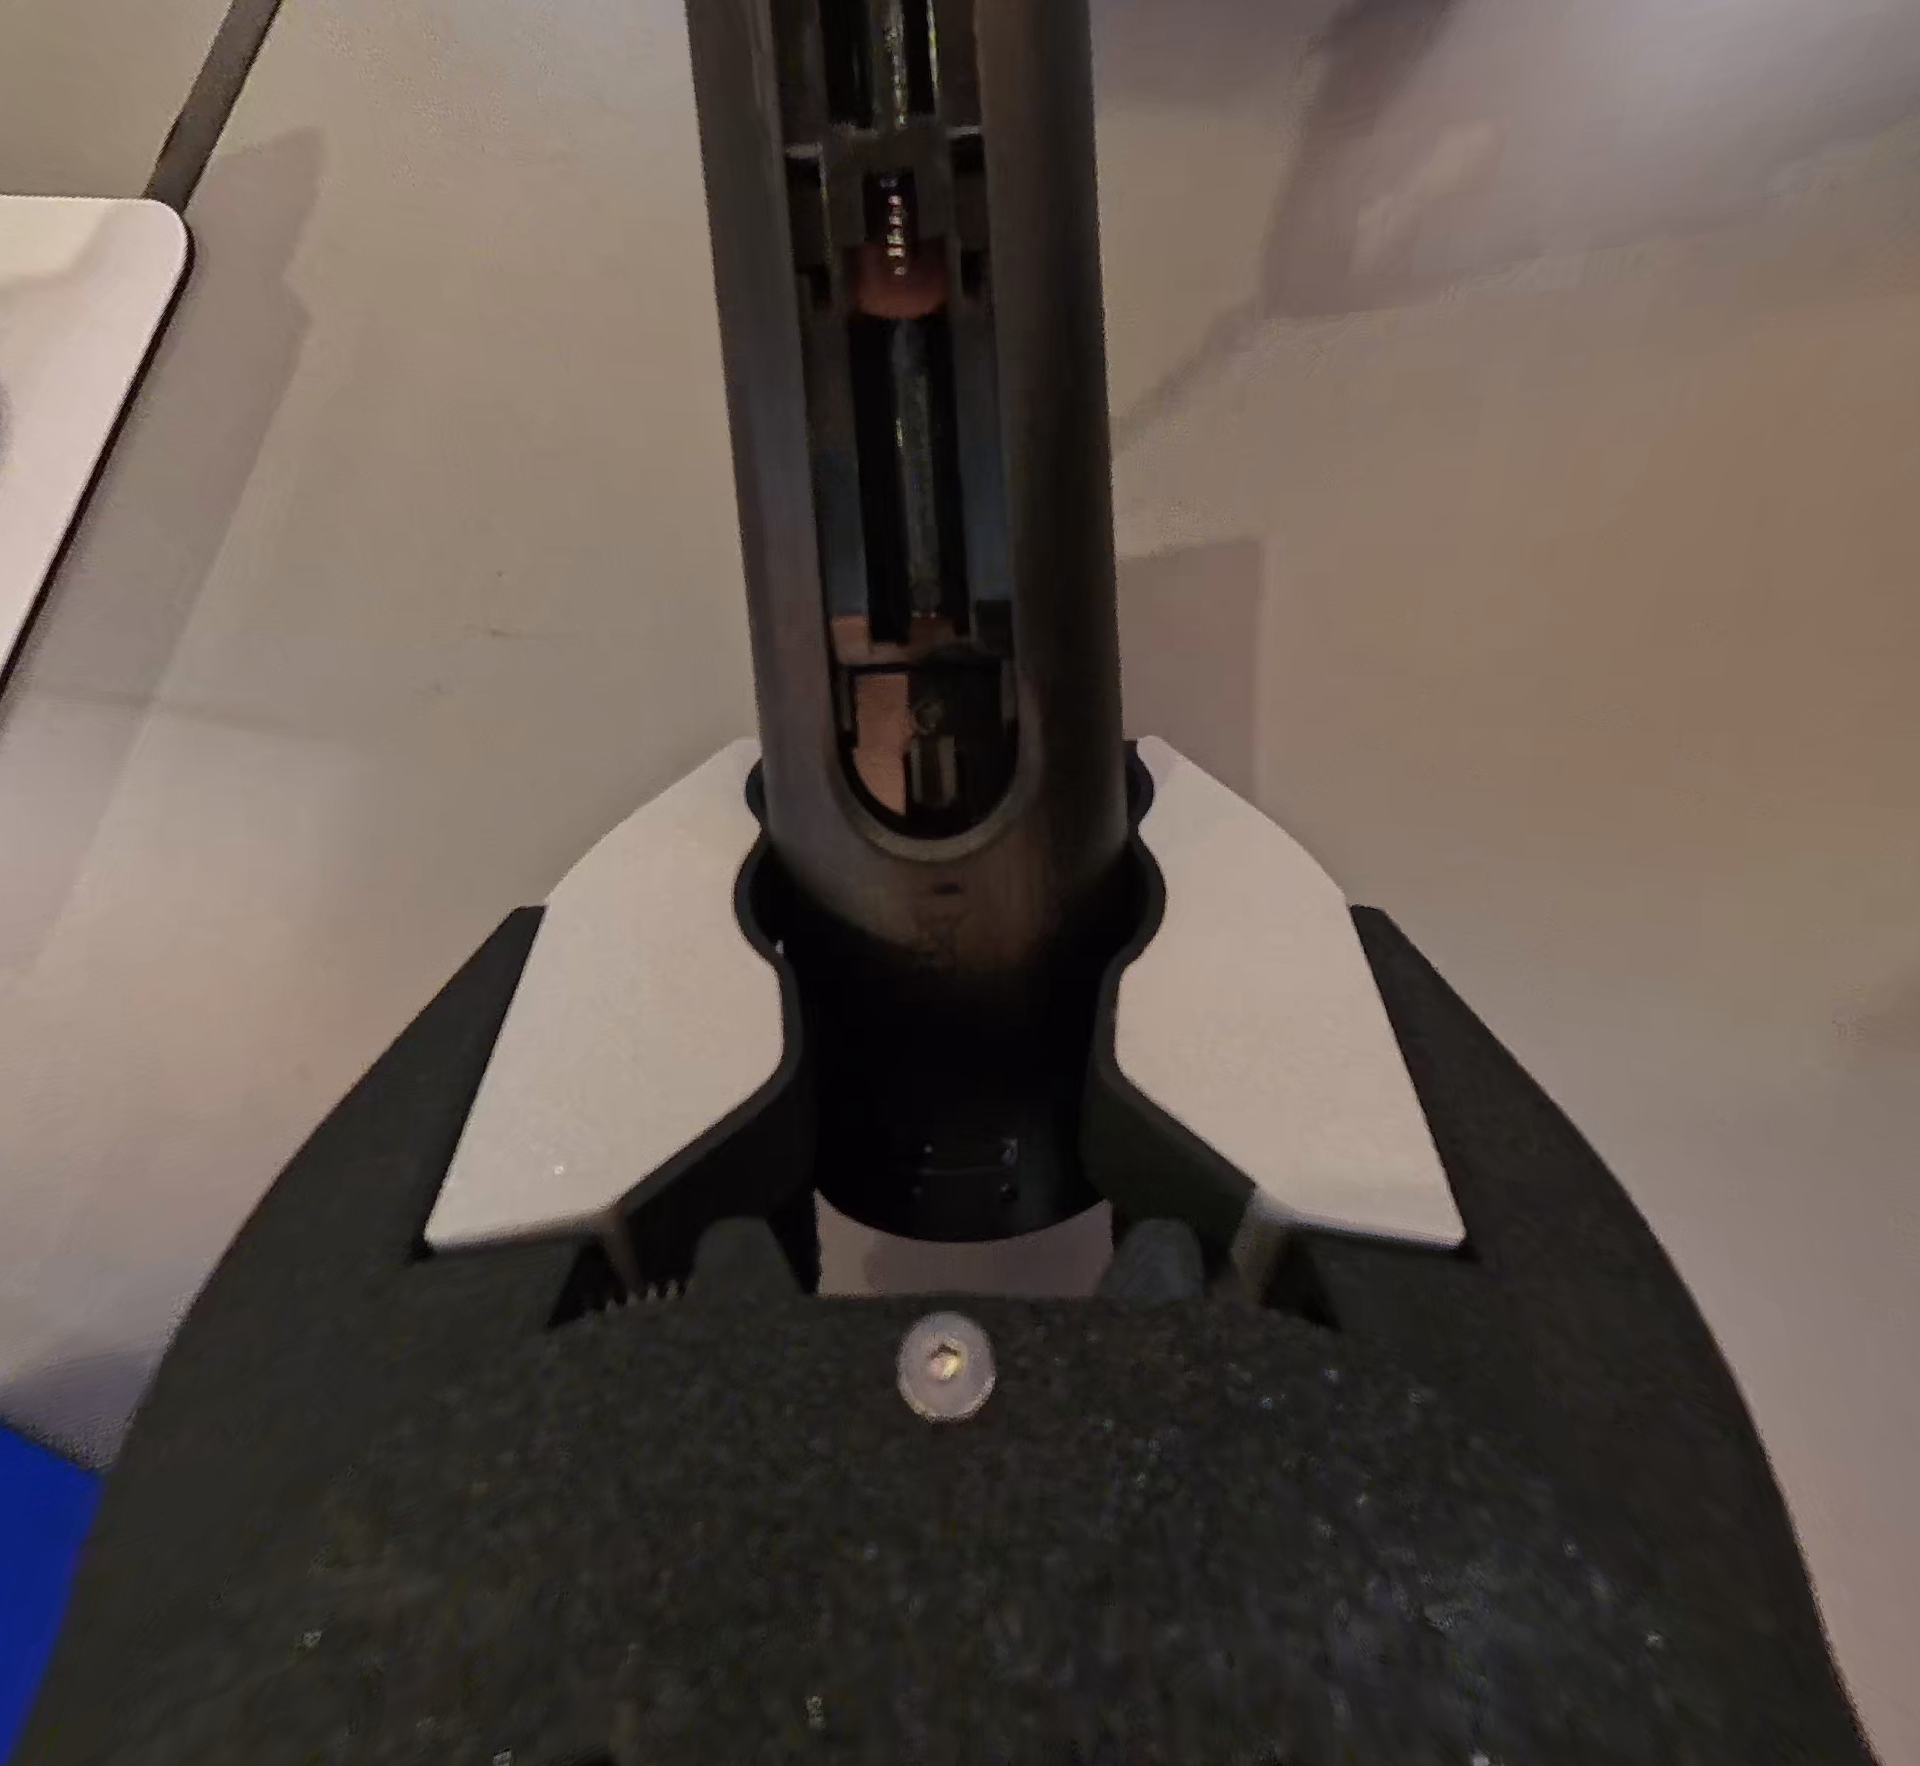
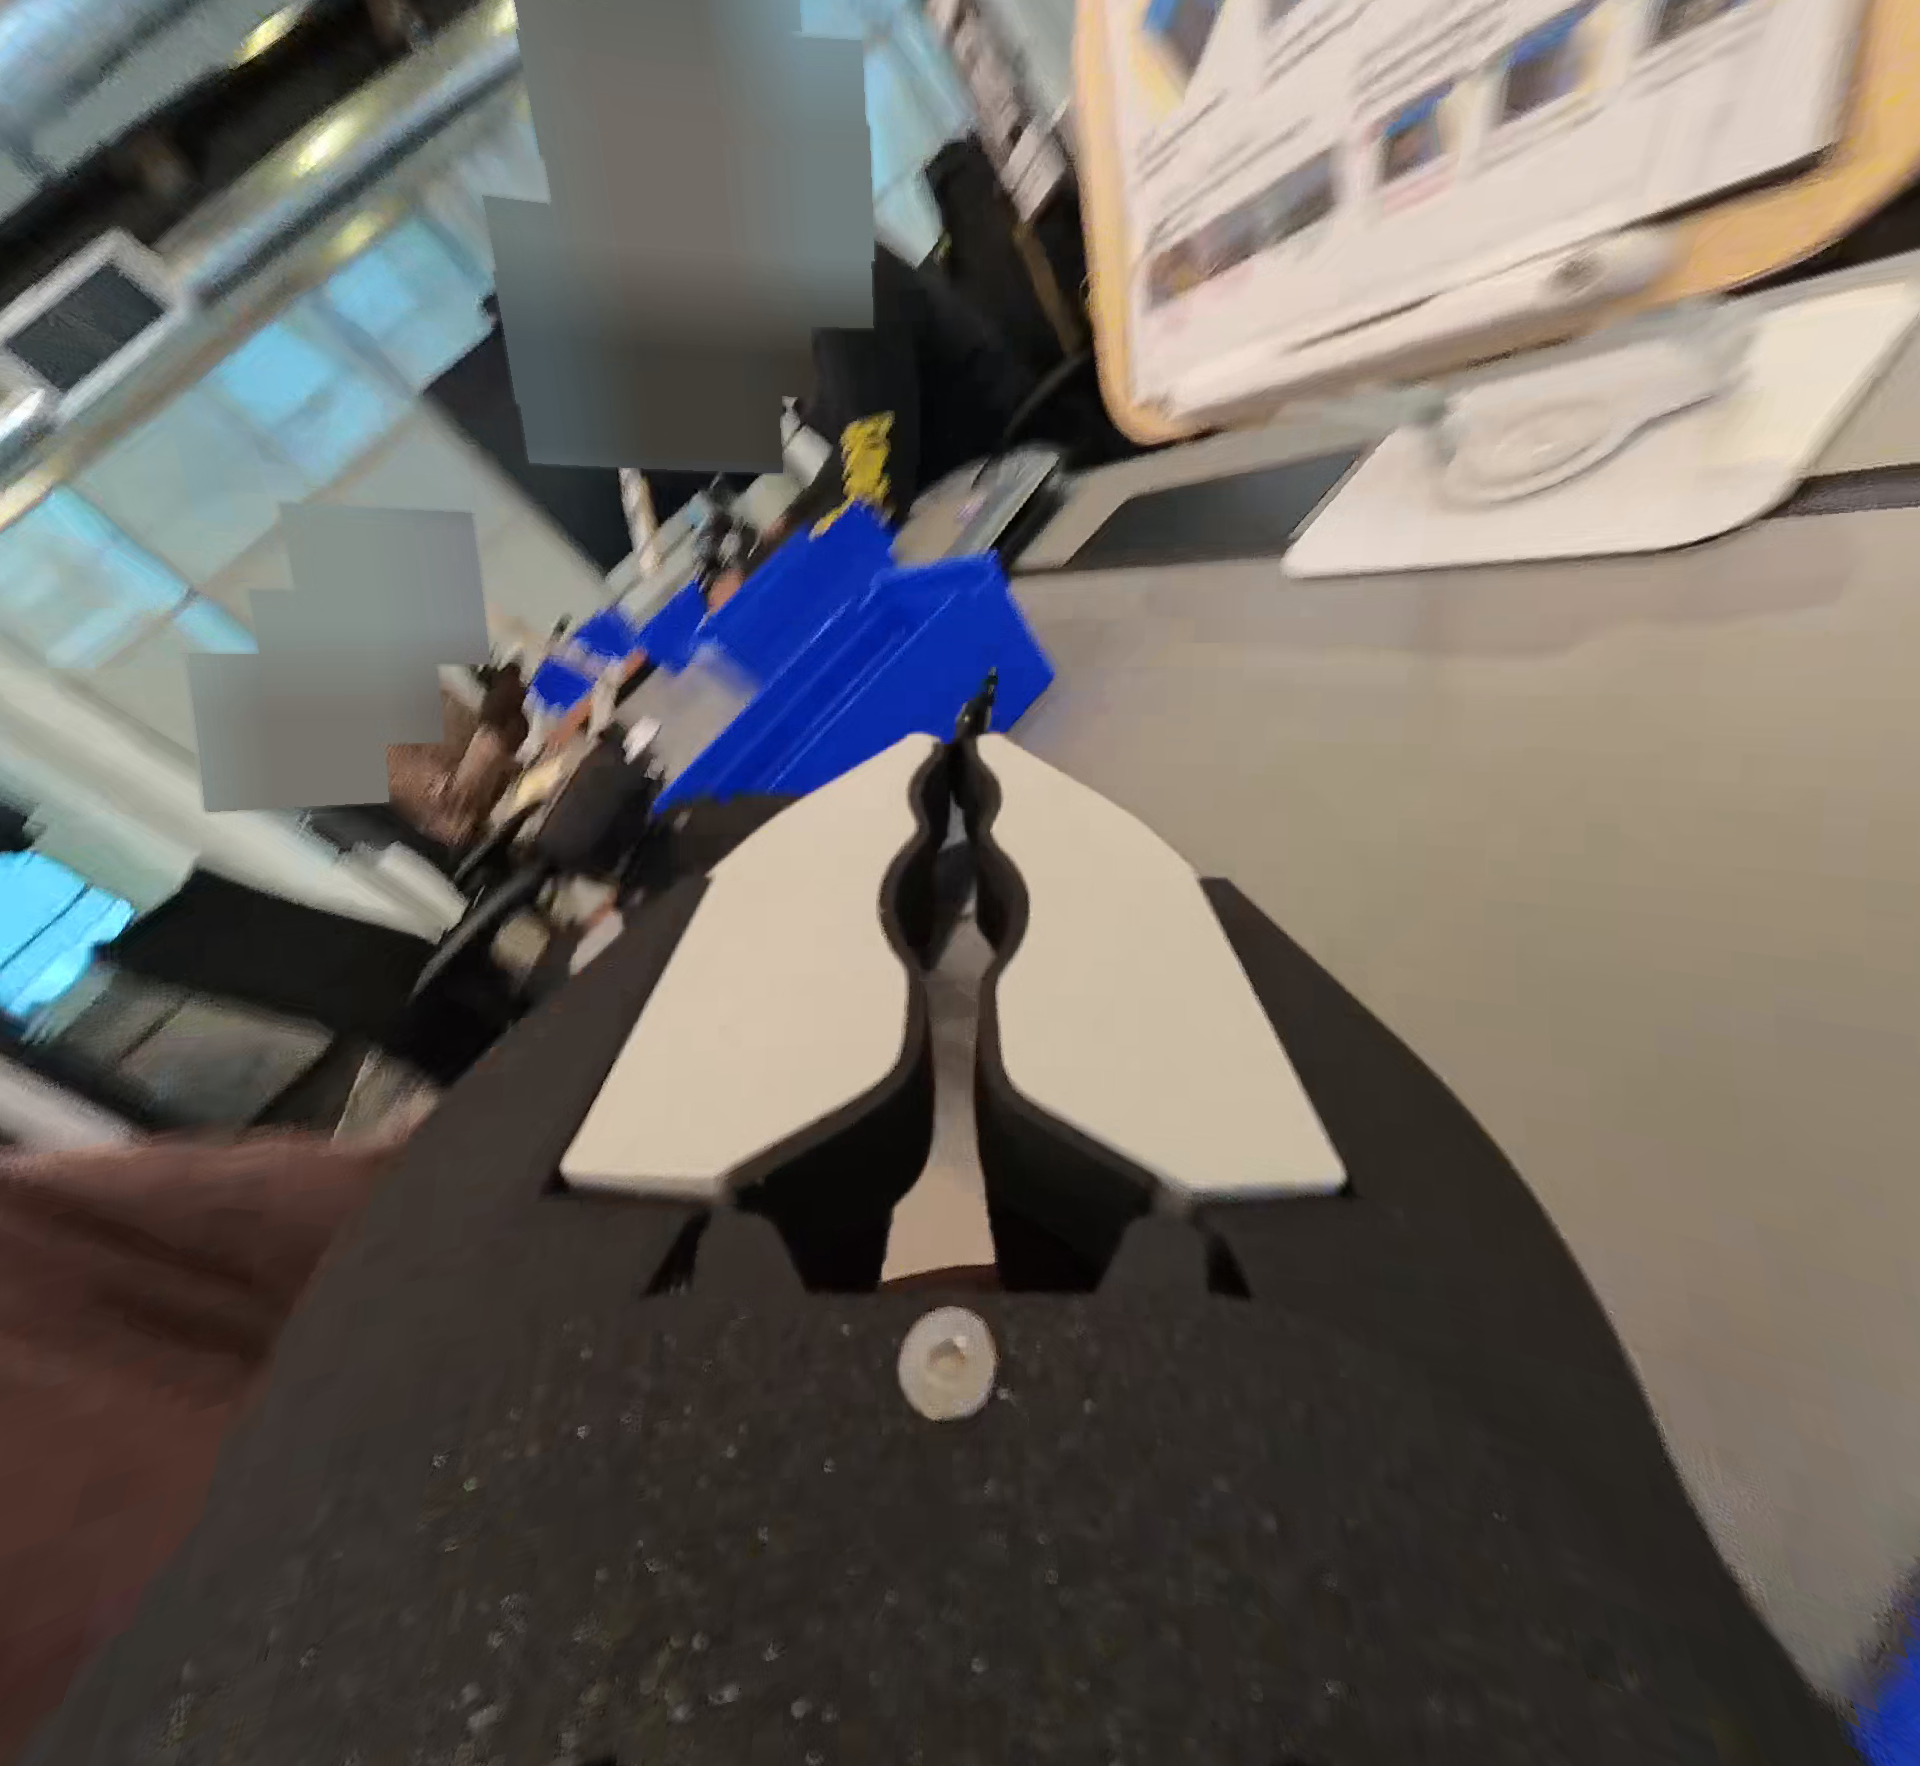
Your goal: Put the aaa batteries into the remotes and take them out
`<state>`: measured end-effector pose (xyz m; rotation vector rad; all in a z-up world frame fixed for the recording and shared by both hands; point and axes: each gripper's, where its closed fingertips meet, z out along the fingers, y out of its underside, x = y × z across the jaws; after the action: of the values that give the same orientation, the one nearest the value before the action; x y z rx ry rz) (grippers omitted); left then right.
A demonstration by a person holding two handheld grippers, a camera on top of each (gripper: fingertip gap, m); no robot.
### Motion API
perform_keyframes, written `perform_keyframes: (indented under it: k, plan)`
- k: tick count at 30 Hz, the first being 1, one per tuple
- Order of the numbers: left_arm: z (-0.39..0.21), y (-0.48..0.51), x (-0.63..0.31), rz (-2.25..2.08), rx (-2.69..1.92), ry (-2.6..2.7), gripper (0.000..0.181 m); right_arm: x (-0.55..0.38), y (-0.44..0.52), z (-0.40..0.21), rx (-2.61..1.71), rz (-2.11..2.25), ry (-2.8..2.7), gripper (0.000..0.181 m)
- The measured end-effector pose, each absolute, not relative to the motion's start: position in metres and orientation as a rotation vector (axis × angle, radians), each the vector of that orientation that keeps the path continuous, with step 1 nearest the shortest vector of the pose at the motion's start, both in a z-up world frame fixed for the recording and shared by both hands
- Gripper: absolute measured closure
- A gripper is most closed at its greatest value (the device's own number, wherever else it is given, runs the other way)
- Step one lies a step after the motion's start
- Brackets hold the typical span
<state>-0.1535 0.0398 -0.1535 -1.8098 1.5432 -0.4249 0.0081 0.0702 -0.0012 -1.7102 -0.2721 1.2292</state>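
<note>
Remote [image 1: 914,428] sits clamped between left claw [image 1: 943,807] fingers, pointing forward.

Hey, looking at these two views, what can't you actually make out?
- Left wrist view: remote far end, cut off by the top edge.
- Left wrist view: whether its battery bay holds batteries; too dark.
- Right wrist view: blue bins contents, motion-blurred.
- Right wrist view: right gripper, unclear whether it pinches anything.

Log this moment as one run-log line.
left gripper: shut on remote | battery bay: cover off | right gripper: jaws nearly closed, contents unclear, raised off table
</note>
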Motion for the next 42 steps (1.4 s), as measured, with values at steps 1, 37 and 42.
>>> perform_keyframes:
  k: [1, 37, 42]
  plan:
    - [-0.152, 0.04, -0.155, -0.432, -1.81, 1.538, 0.12, 0.018, 0.074, -0.002, -1.702, 1.178, -0.182, 0.18]
    - [-0.167, -0.001, -0.135, -0.326, -1.794, 1.904, 0.12, -0.067, -0.019, -0.091, -1.661, 0.288, -1.284, 0.106]
    - [-0.162, -0.008, -0.133, -0.257, -1.762, 1.959, 0.12, -0.09, -0.012, -0.124, -1.67, 0.369, -1.641, 0.109]
